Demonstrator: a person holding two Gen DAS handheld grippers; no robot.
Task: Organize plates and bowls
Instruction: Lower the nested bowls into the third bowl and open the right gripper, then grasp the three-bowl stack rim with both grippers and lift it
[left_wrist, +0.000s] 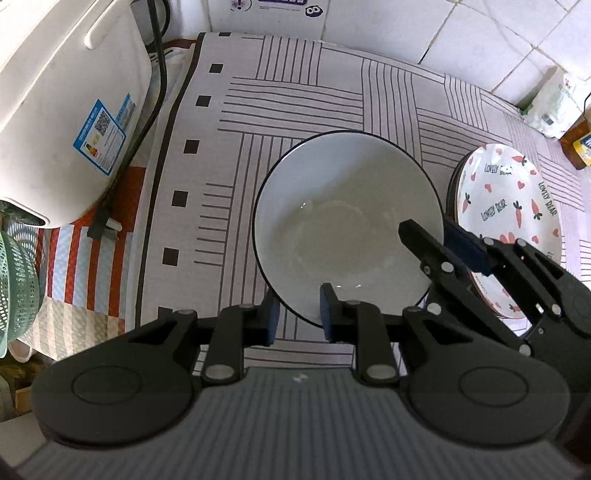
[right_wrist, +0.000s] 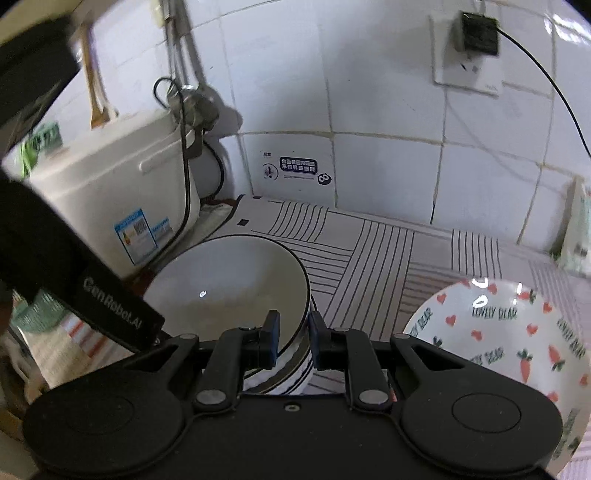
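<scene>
Your right tongs (right_wrist: 293, 341) straddle the right rim of the grey, dark-rimmed ceramic bowl (left_wrist: 347, 221) on the striped tabletop (left_wrist: 295, 110), pads not visibly pinching it, while your left tongs (left_wrist: 298, 314), parted, straddle its near rim, presumably for steadying, beside the carrot-printed plate (left_wrist: 509, 199).

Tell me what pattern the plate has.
Red hearts, carrots and "LOVELY BEAR" lettering on white plate; the left wrist view shows it best.

Open striped mat (left_wrist: 295, 92) far of bowl (left_wrist: 347, 221); blocked left by white appliance (left_wrist: 66, 110), right by plate stack (left_wrist: 509, 206).
</scene>
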